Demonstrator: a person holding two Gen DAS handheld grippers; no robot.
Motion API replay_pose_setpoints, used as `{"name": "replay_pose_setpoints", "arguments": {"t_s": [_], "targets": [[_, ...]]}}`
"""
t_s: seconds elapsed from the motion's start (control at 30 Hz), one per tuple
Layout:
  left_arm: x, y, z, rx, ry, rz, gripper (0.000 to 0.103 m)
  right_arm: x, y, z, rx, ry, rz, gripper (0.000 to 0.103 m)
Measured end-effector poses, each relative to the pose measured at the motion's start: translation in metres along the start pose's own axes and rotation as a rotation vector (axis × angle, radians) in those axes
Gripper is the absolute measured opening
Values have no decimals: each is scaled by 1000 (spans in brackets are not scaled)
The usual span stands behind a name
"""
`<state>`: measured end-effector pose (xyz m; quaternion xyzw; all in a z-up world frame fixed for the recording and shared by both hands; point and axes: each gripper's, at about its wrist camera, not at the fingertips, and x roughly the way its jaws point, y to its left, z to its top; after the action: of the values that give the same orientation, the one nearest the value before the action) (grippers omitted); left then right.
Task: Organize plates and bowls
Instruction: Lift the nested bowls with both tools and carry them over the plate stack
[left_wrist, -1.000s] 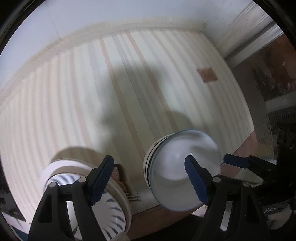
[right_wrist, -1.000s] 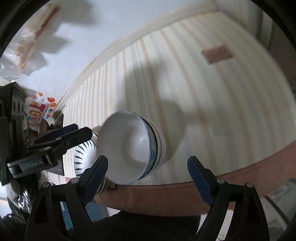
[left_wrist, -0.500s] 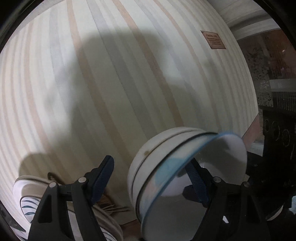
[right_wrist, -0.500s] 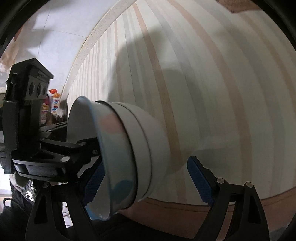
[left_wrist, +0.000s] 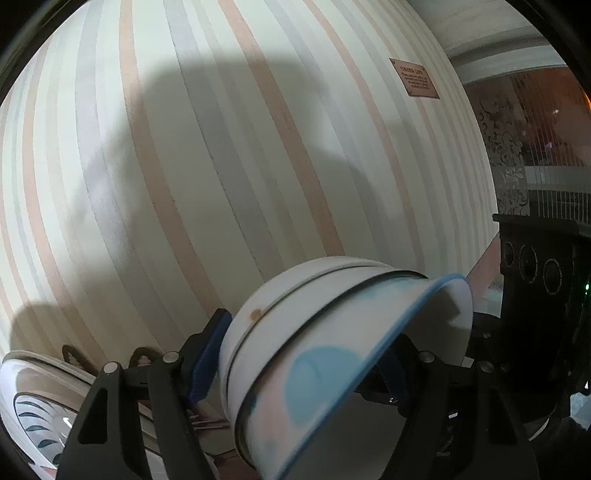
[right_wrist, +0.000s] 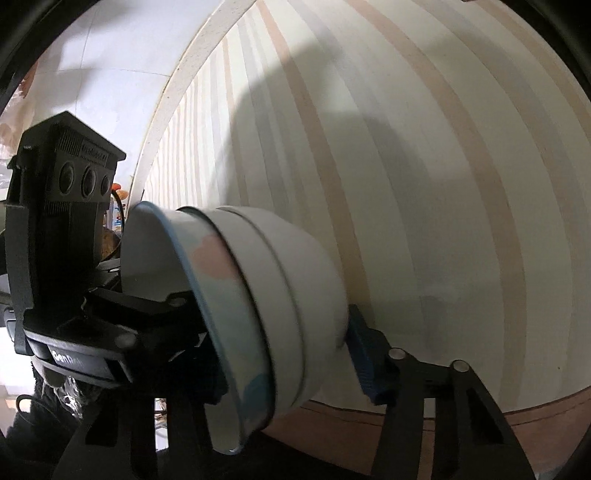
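Two grippers meet on one stack of nested bowls (left_wrist: 332, 354), which sits tipped on its side above the striped tablecloth (left_wrist: 184, 166), near its front edge. Your left gripper (left_wrist: 303, 362) stands wide, one blue pad just beside the outer white bowl's wall and the other pad hidden behind the flared blue-rimmed bowl; whether either pad presses the stack cannot be told from this view. Your right gripper (right_wrist: 288, 362) is likewise spread, its visible pad (right_wrist: 364, 363) close against the base of the outermost bowl, its other finger lost behind the rim, so a firm grip cannot be confirmed there either. The likeliest fault is slippage: the bowls lie nested but loose, and with the stack so tilted the innermost blue-rimmed bowl could slide out of the others. A second hazard is the curved glazed wall, which gives the flat pads little purchase; squeezing it could squirt the stack sideways toward the table edge (right_wrist: 480, 417). A third is collision, since your two tools crowd the same object. Note the patterned plate (left_wrist: 40, 413) at lower left of the left wrist view, just beside the left finger, which a swinging stack could strike.
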<state>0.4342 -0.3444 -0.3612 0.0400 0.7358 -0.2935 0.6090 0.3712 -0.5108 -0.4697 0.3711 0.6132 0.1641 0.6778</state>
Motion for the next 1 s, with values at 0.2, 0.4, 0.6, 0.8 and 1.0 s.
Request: {"name": "replay_pose_setpoints", "arguments": {"t_s": [0.2,0.4,0.6,0.8,1.0], "targets": [[-2,5,-3,-33,-8,7,72,1,1,1,7,-2,1,56],[-5,9,-8,-54,-2,16,72,-8,-9,4,28,5,23,56],[-13,13,-9,-70,-6,21,72,-9,-6,7,40,6,33,56],[-28,16,-13,-76,-29,19,72,-13,7,10,23,-2,33,56],[-51,28,-24,-100,-65,11,72,-12,31,12,-14,11,28,56]]}}
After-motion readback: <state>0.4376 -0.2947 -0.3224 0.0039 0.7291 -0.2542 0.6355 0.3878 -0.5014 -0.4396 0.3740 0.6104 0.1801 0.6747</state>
